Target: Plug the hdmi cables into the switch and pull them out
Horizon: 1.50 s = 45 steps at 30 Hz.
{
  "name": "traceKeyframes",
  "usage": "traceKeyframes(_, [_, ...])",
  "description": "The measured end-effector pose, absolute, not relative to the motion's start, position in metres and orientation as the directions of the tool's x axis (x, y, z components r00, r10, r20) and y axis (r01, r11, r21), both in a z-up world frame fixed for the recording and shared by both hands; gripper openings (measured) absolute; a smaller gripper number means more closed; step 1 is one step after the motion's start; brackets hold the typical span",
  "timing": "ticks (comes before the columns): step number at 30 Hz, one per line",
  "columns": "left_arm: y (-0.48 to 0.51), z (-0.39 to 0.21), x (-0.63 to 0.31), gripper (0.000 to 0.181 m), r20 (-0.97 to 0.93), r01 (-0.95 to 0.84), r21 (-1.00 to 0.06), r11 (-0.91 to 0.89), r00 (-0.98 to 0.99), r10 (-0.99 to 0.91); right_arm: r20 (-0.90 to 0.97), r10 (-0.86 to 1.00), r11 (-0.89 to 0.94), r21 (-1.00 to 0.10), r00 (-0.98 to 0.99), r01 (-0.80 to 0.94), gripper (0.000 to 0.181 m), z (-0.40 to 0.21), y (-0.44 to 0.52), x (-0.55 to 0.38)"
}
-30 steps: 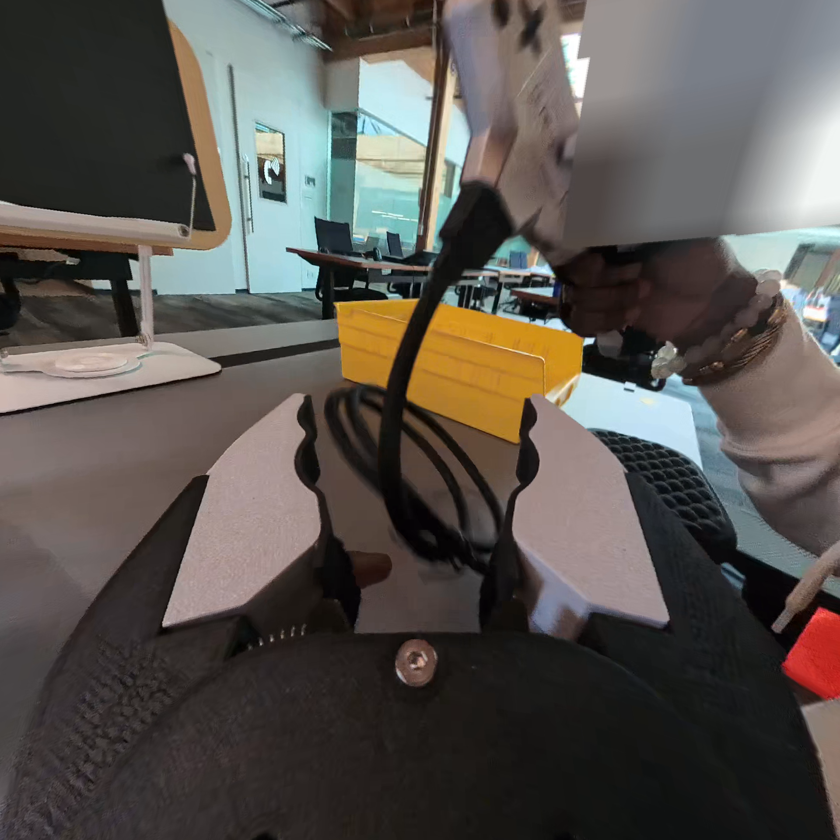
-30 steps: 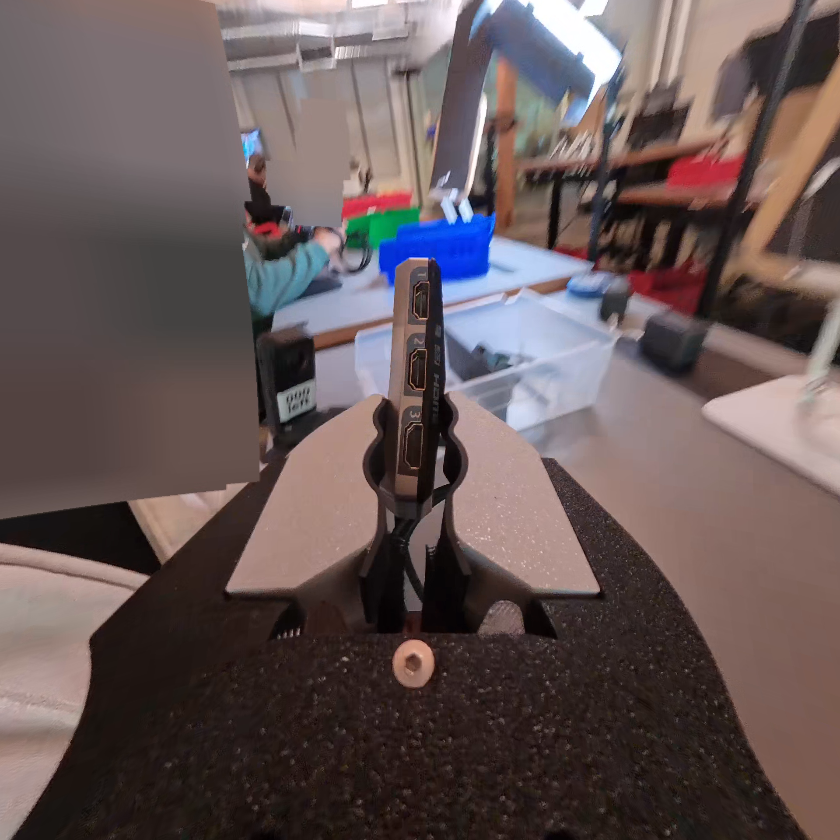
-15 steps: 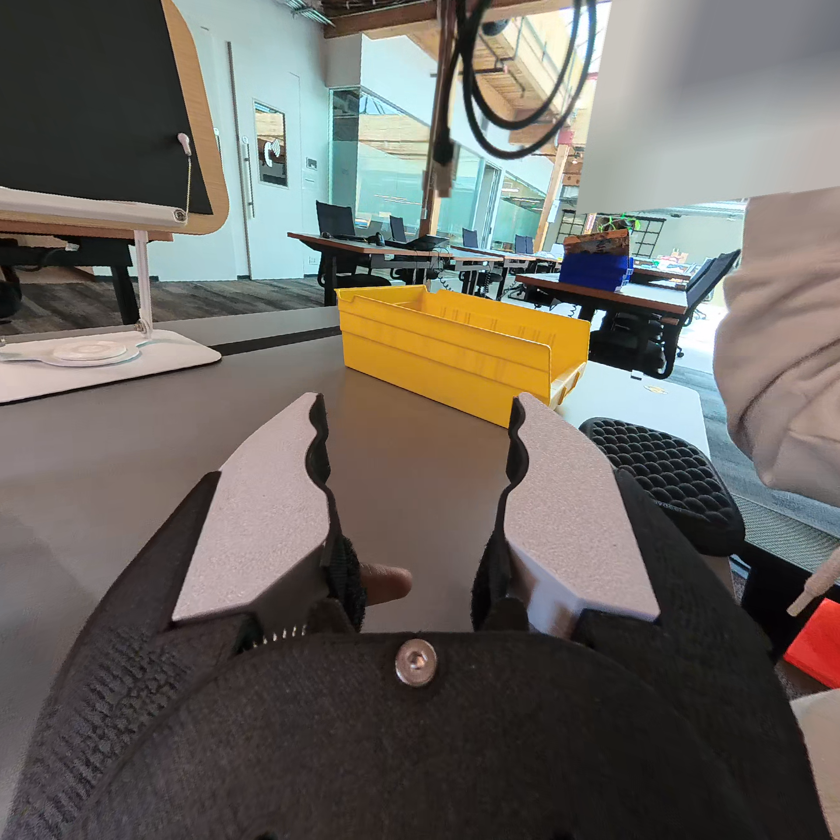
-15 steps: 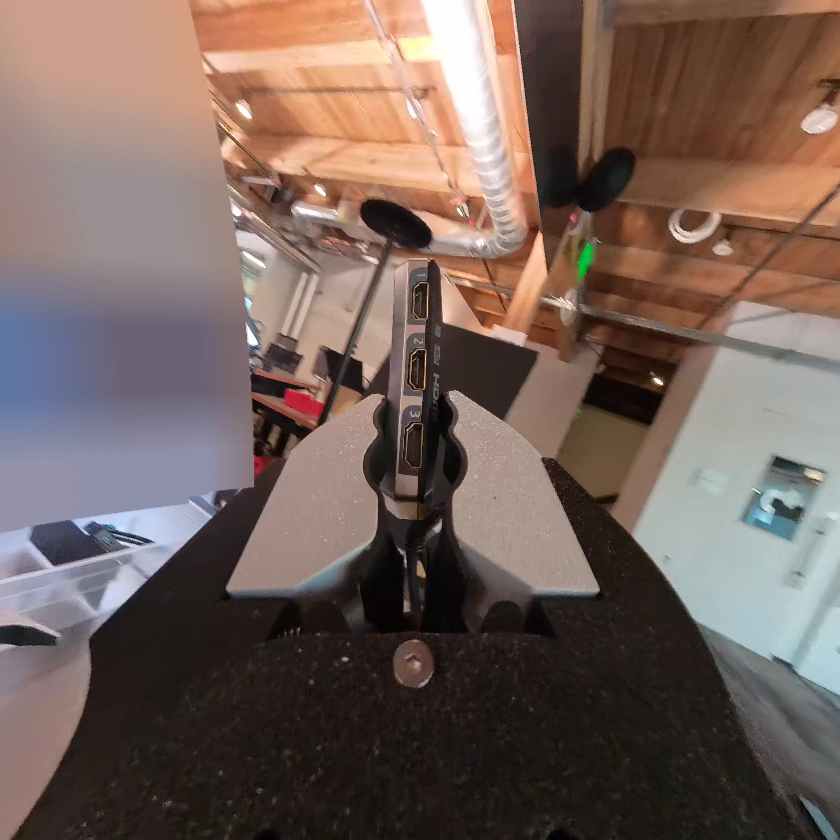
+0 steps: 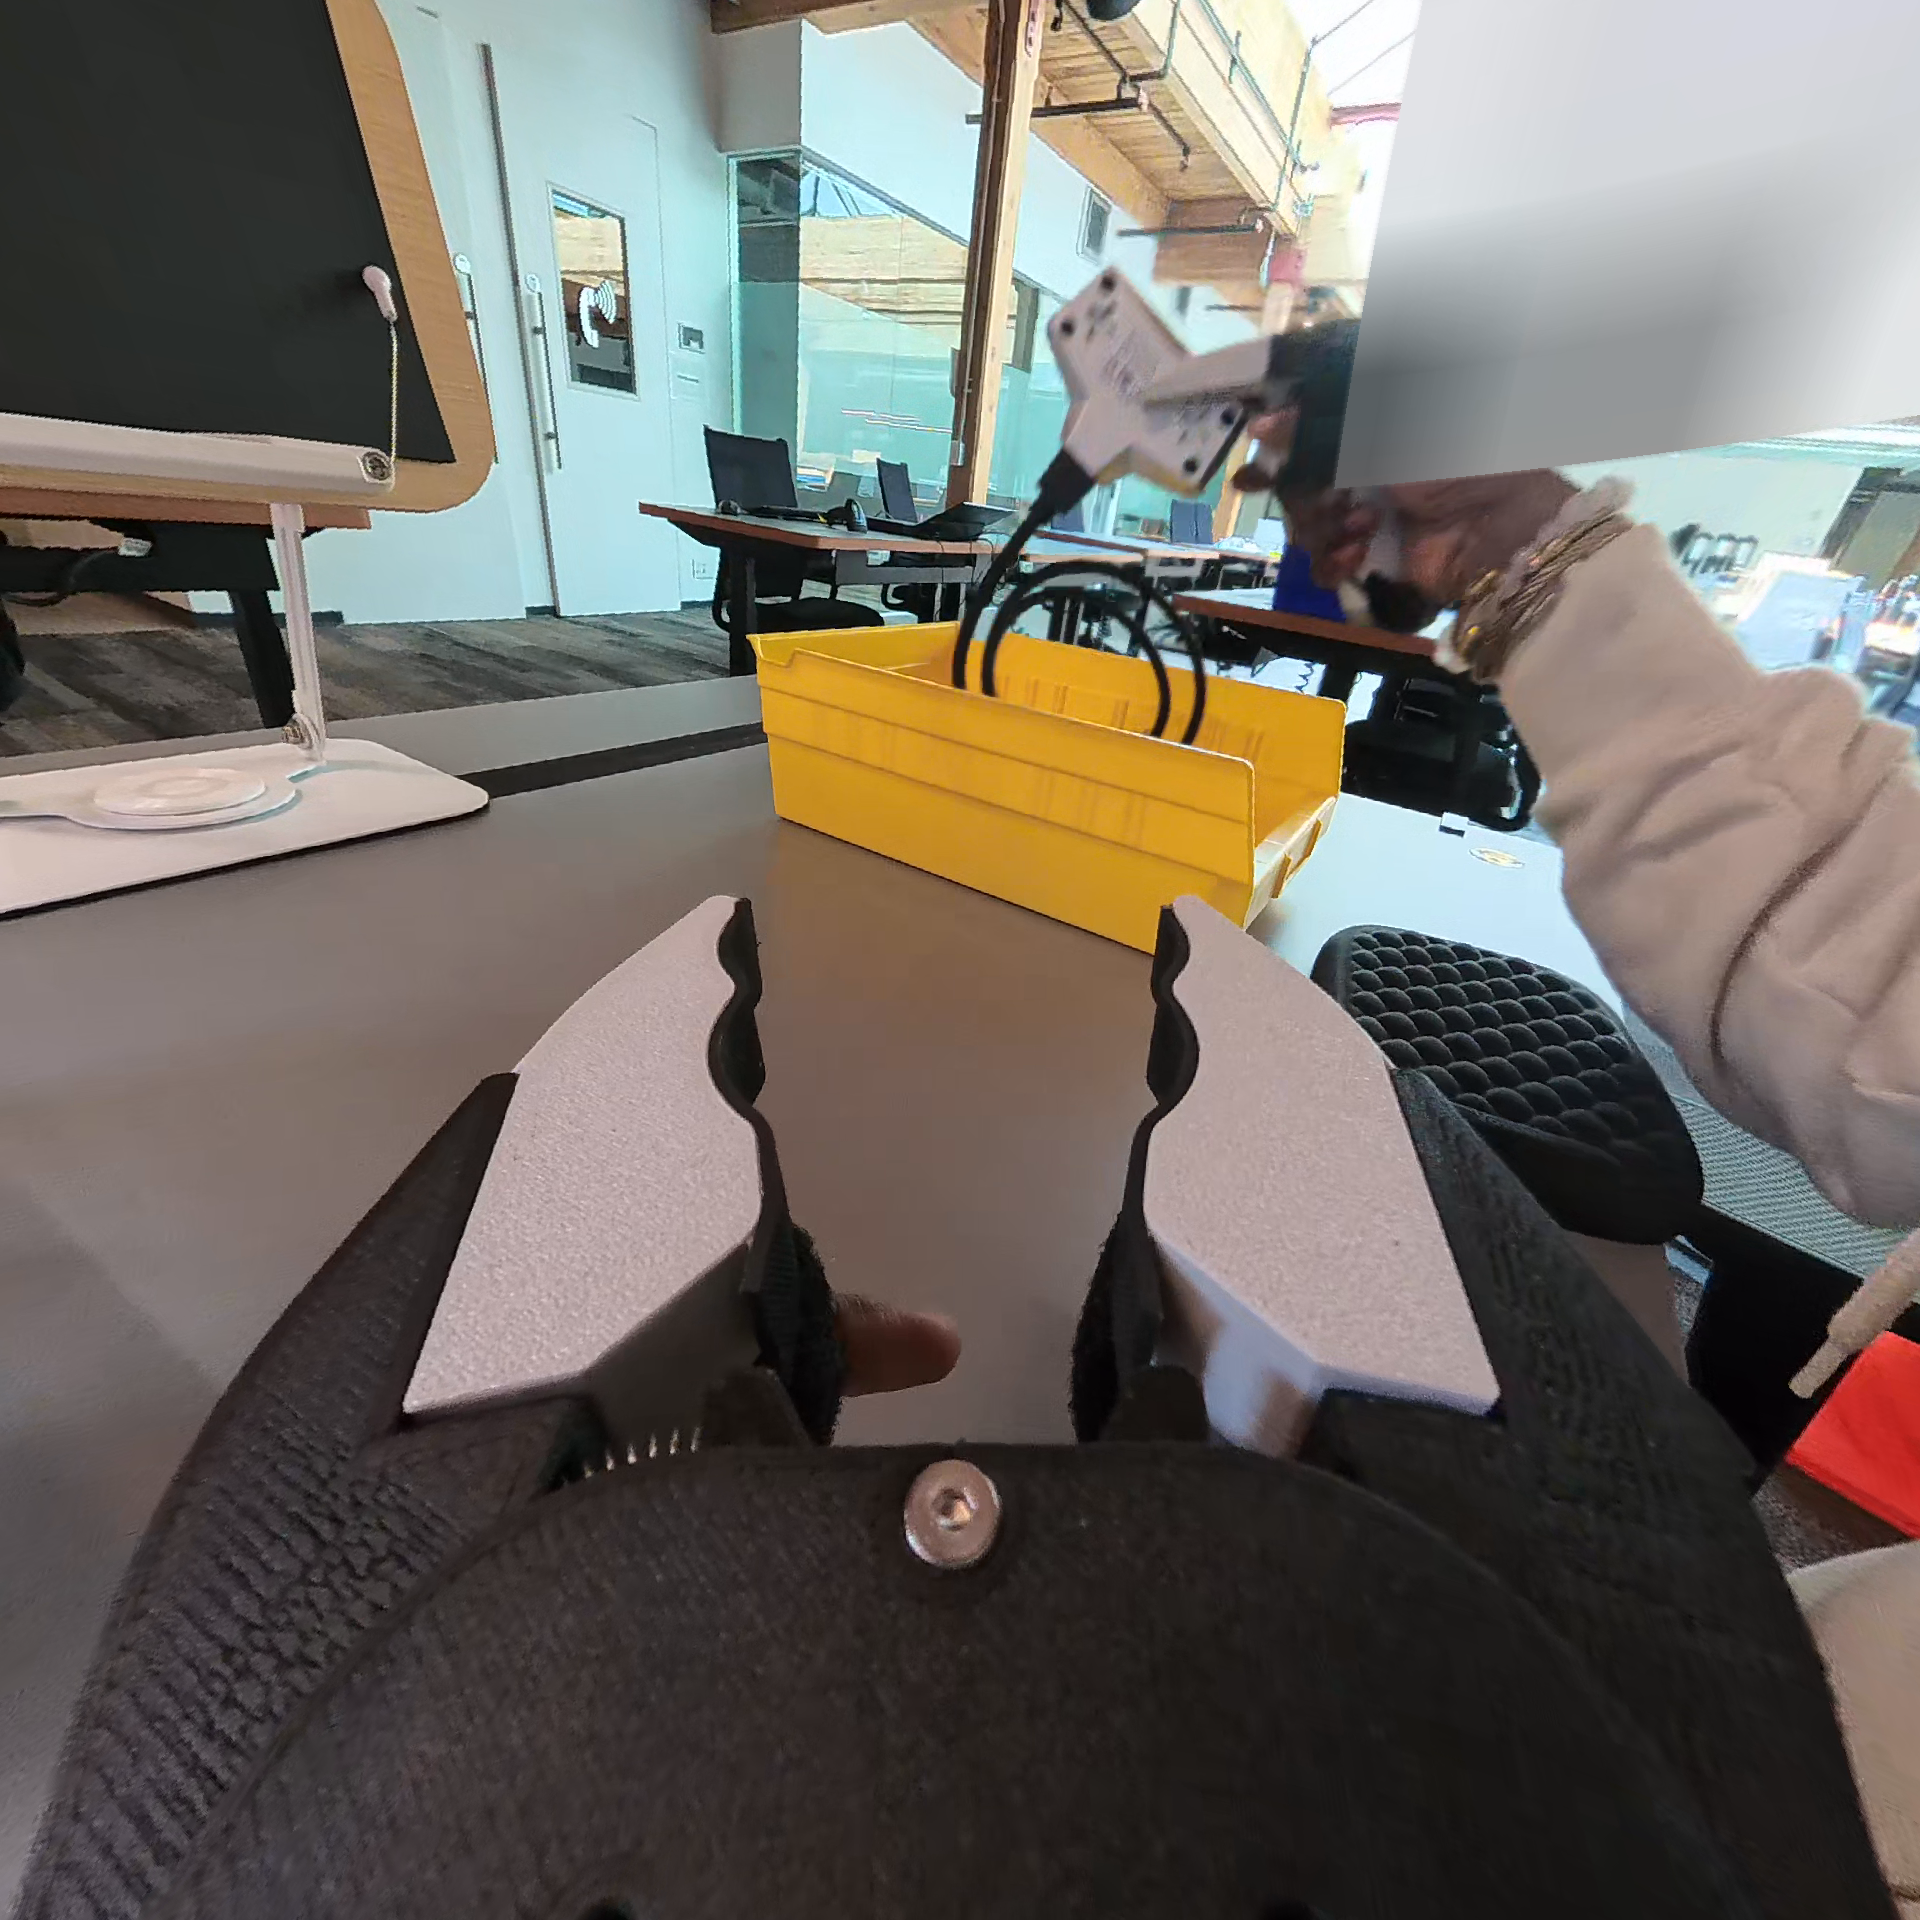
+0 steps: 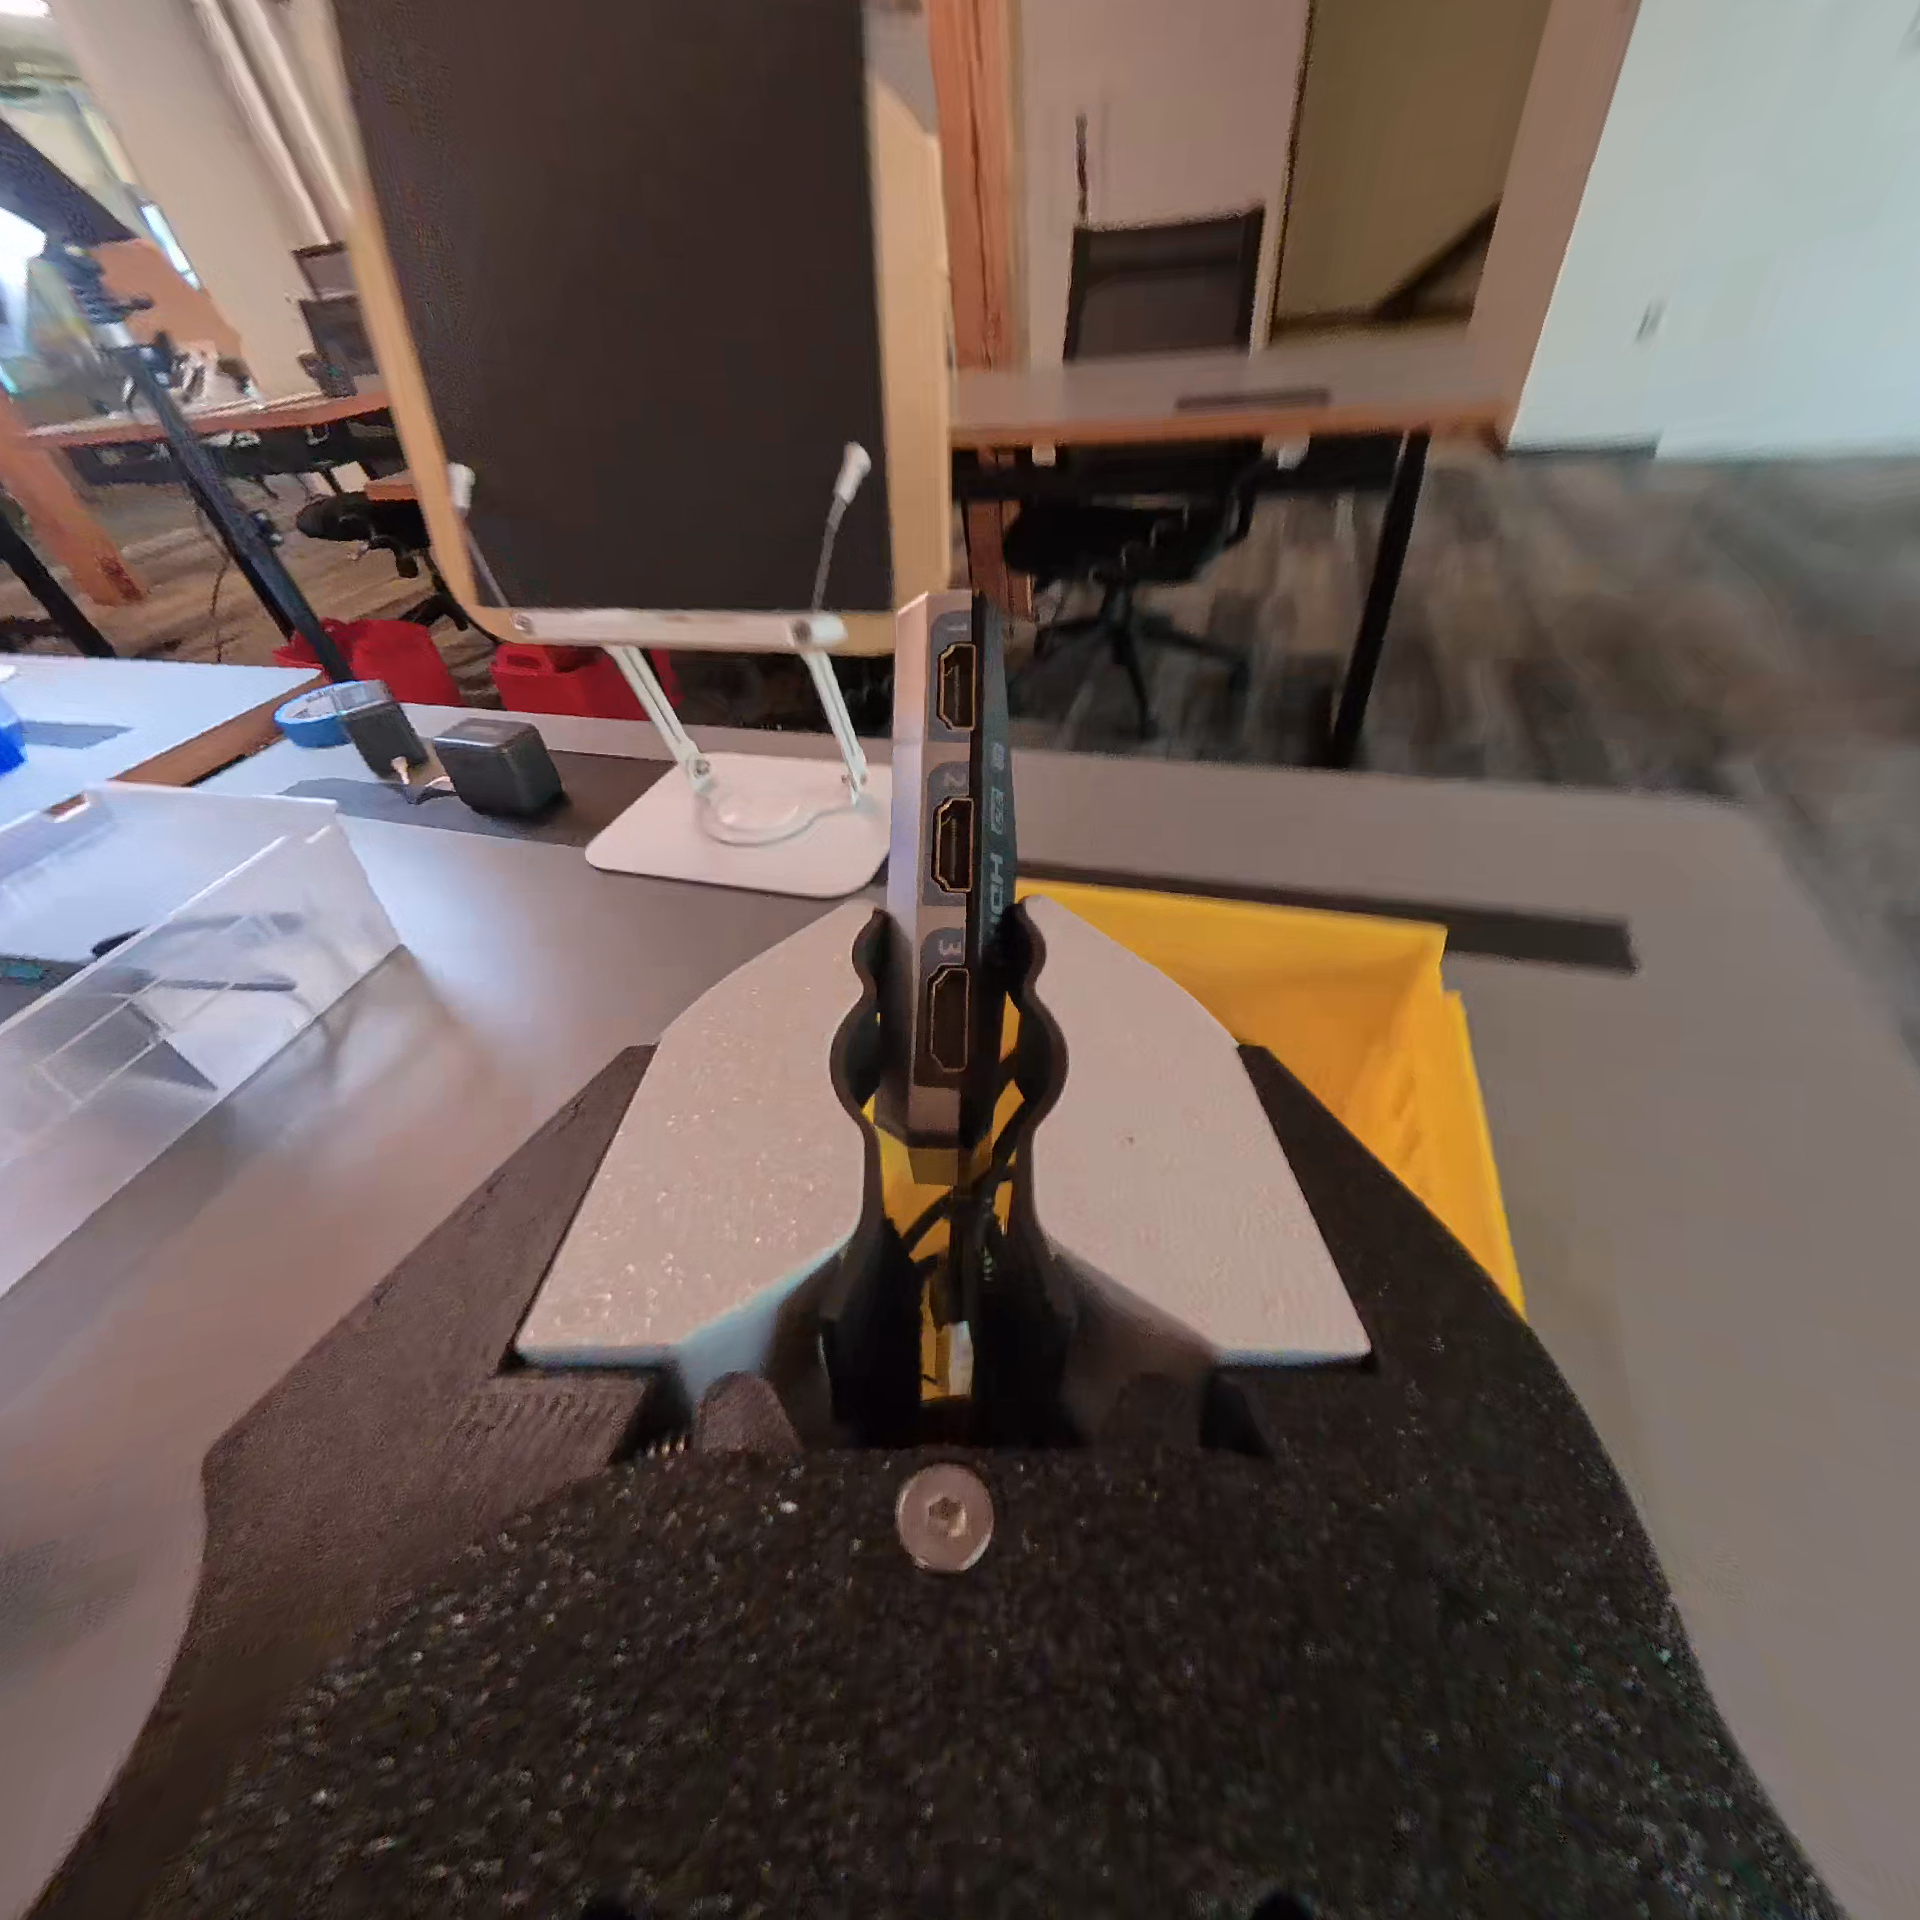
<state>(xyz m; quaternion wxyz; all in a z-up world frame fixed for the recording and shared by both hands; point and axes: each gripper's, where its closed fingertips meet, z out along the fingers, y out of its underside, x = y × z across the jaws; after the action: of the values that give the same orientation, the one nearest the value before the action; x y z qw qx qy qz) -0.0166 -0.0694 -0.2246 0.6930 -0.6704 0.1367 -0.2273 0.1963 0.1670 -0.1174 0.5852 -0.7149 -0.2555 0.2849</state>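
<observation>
Right claw (image 6: 951, 997): clenched on the lower end of the switch (image 6: 951, 831), which stands upright between its fingers, three ports facing the camera. Held above the yellow bin (image 5: 1039, 769); the switch's black cable (image 5: 1081, 644) loops down into that bin. Left claw (image 5: 951, 997): released, nothing between its fingers, low over the grey tabletop (image 5: 312, 1039), on the near side of the bin.

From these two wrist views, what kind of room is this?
Likely an open-plan office or lab: rows of desks with office chairs, glass partitions, and a yellow parts bin on a grey worktable.
</observation>
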Motion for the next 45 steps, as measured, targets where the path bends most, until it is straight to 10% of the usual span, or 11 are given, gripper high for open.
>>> traceKeyframes(10, [-0.067,-0.225,-0.019,0.071,0.143,0.155,-0.988,-0.017,0.857,-0.495,-0.276,0.584,-0.526,-0.845,0.764,0.097,0.026,-0.222,0.204,0.206])
traceKeyframes(16, [-0.066,-0.226,-0.016,0.071,0.141,0.148,-0.989,-0.025,0.854,-0.501,0.048,0.57,-0.568,-0.698,0.82,0.435,0.067,-0.256,0.191,0.236])
traceKeyframes(27, [-0.066,-0.226,-0.012,0.071,0.119,0.126,-0.992,-0.02,0.854,-0.506,0.166,0.694,-0.069,-0.953,0.701,0.295,0.08,-0.16,0.123,0.178])
traceKeyframes(35, [-0.084,-0.191,-0.05,0.07,0.008,0.026,-0.996,0.088,0.98,-0.2,0.099,0.754,-0.149,-0.937,0.649,0.316,0.086,-0.228,0.065,0.15])
traceKeyframes(39, [-0.102,-0.198,-0.133,0.065,-0.194,-0.187,-0.981,-0.051,0.947,0.257,0.191,0.699,-0.194,-0.876,0.689,0.44,0.073,-0.261,0.069,0.157])
traceKeyframes(45, [-0.1,-0.254,-0.166,0.044,-0.298,-0.205,-0.911,-0.358,0.927,0.228,0.27,0.692,-0.211,-0.811,0.67,0.545,0.017,-0.277,0.072,0.156])
